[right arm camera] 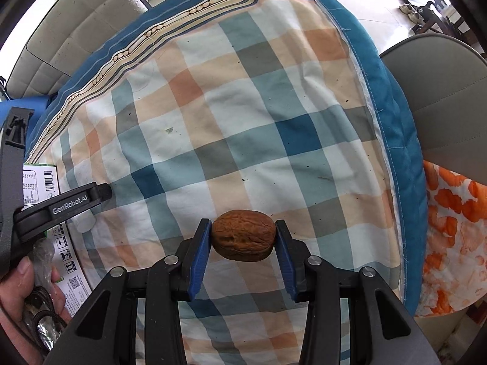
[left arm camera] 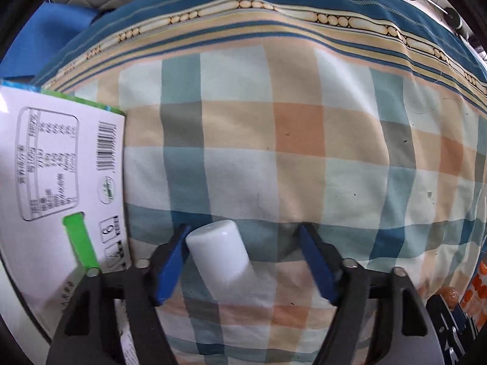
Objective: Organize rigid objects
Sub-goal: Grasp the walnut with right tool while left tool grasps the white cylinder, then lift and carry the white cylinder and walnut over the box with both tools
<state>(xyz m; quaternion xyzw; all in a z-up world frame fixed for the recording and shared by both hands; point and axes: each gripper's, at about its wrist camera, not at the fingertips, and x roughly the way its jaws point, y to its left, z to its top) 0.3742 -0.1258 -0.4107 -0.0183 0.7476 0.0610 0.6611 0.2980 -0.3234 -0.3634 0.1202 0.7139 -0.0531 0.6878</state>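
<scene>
A white bottle (left arm camera: 220,251) lies on the checked cloth between the fingers of my left gripper (left arm camera: 245,240). The jaws stand wide open; the bottle touches the left pad and the right pad is apart from it. My right gripper (right arm camera: 243,231) is shut on a brown walnut (right arm camera: 242,238) and holds it just above the cloth. The left gripper shows at the left of the right wrist view (right arm camera: 61,205), with the bottle's white end (right arm camera: 85,222) below it.
A white carton with green trim (left arm camera: 61,182) lies at the cloth's left edge, also seen in the right wrist view (right arm camera: 45,179). The checked cloth (right arm camera: 243,121) has a blue border. A grey chair (right arm camera: 441,97) and an orange-patterned fabric (right arm camera: 450,237) are at the right.
</scene>
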